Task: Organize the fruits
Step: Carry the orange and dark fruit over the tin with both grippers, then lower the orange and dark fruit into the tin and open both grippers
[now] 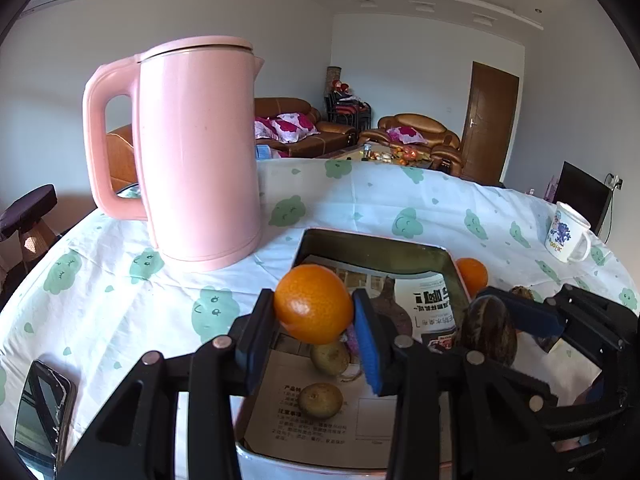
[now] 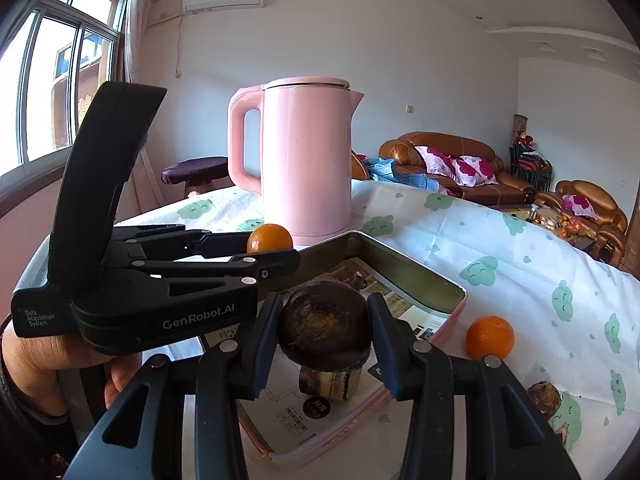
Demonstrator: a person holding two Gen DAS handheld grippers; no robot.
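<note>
1. The left gripper (image 1: 314,318) has its jaws clamped on an orange (image 1: 314,304), one blue pad pressing each side, and holds it in the air over the near part of a metal tin (image 1: 376,246).
2. The right gripper (image 2: 324,340) has its jaws closed on a dark brown round fruit (image 2: 324,326), probably a mangosteen, also held above the tin, to the right of the orange in the left wrist view.
3. The tin is rectangular, with a pink outer wall, and sits on the counter (image 1: 400,196), which is covered by a white cloth printed with green cloud faces. Printed paper lines its floor.
4. Two small yellow-brown fruits (image 1: 320,400) lie on the paper below the orange. In the right wrist view another dark fruit (image 2: 332,384) lies in the tin directly under the held one.
5. A second orange (image 2: 490,338) rests on the cloth just outside the tin's right wall, and a brown fruit (image 2: 544,398) lies nearer the right counter edge.
6. A pink kettle (image 1: 196,152) stands upright behind the tin to the left, its handle facing left.
7. A white printed mug (image 1: 566,236) stands at the far right, and a phone (image 1: 40,420) lies at the near left edge.
8. A hand (image 2: 48,360) grips the left gripper's handle.
</note>
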